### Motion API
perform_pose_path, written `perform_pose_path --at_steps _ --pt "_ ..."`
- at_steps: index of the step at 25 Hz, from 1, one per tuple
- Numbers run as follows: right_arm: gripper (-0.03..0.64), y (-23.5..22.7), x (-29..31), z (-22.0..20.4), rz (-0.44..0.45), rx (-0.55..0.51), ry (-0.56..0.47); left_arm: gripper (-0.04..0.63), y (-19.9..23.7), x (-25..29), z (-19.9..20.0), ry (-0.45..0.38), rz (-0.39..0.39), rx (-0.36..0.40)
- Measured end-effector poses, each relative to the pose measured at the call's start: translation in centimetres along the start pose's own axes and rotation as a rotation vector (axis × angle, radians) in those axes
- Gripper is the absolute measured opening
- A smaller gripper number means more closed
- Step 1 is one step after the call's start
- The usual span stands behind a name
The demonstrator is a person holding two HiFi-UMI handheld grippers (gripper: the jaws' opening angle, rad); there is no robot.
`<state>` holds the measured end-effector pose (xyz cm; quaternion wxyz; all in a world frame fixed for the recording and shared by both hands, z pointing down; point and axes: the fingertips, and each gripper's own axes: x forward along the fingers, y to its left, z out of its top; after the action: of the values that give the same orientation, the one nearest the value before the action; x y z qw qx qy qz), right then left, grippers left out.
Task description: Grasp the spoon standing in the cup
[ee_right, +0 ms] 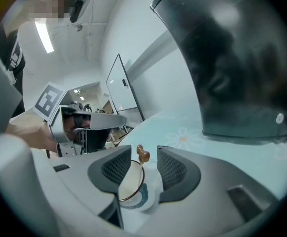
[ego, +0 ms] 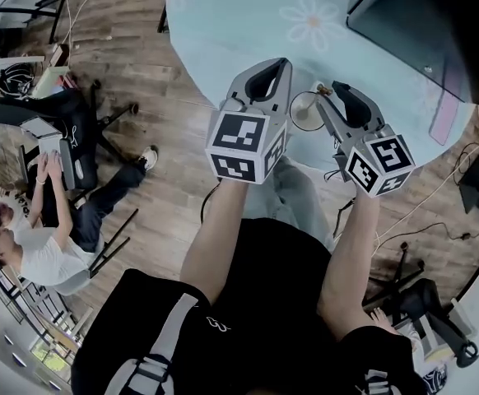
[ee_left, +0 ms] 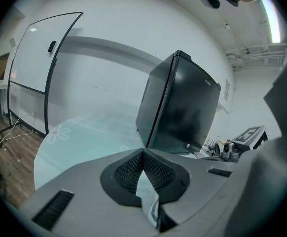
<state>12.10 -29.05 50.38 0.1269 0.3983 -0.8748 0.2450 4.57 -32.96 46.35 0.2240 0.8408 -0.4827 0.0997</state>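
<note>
Approach: right claw (ee_right: 143,150) open around spoon (ee_right: 143,155) in cup (ee_right: 128,187), seemingly not touching; next, squeeze shut.

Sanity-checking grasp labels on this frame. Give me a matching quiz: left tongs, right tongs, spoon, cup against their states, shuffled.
Column 1
1. left tongs
2. right tongs
3. spoon
4. cup

Column 2
a. stands in the cup, brown knob on top
b. open, either side of the spoon's top, not touching it
c. shut, nothing between
d. pale inside, holds the spoon

Pairs: 1-c, 2-b, 3-a, 4-d
</note>
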Motion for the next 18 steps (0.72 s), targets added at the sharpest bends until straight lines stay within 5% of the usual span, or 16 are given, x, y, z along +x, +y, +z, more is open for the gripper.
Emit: perform_pose_path --at_steps 8,18 --pt "0.061 0.1 1.2 -0.7 0.013 -0.010 0.033 0.014 1.1 0.3 0.3 0.000 0.020 0.000" --pt "0.055 1.6 0.4 1.5 0.078 -0.009 0.036 0.014 0.1 0.6 2.0 -0.030 -0.014 0.015"
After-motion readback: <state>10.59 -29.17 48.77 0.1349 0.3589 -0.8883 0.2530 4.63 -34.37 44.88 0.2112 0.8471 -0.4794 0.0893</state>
